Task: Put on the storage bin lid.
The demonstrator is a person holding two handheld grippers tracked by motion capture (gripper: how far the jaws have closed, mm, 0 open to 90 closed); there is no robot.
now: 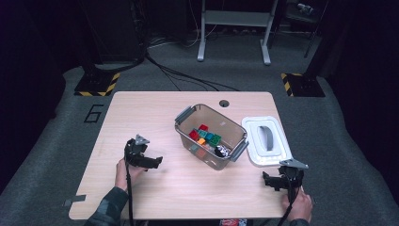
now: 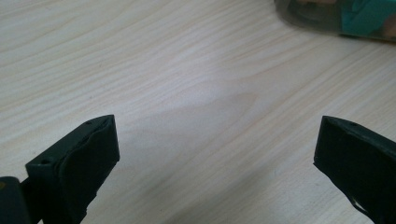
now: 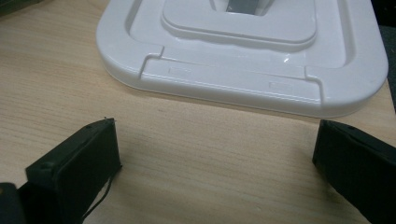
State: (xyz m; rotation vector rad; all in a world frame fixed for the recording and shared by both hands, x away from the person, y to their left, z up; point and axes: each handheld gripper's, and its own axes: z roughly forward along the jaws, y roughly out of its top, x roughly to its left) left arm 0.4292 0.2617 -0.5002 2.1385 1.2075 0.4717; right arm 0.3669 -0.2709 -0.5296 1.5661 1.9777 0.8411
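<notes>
A clear plastic bin [image 1: 211, 136] with grey latches sits mid-table, holding several coloured blocks [image 1: 204, 135]. Its white lid [image 1: 266, 140] with a grey handle lies flat to the bin's right. My left gripper [image 1: 151, 161] rests low over the table's left part, jaws open, with bare wood between them [image 2: 219, 140]; the bin's corner [image 2: 336, 16] shows at the top right of the left gripper view. My right gripper [image 1: 275, 181] stands open near the front right edge, just short of the lid [image 3: 243, 51], nothing between its jaws.
The wooden table [image 1: 141, 113] has a round cable hole [image 1: 224, 102] at its far edge. A white frame stand [image 1: 234, 28] and floor cables [image 1: 179, 75] lie beyond the table.
</notes>
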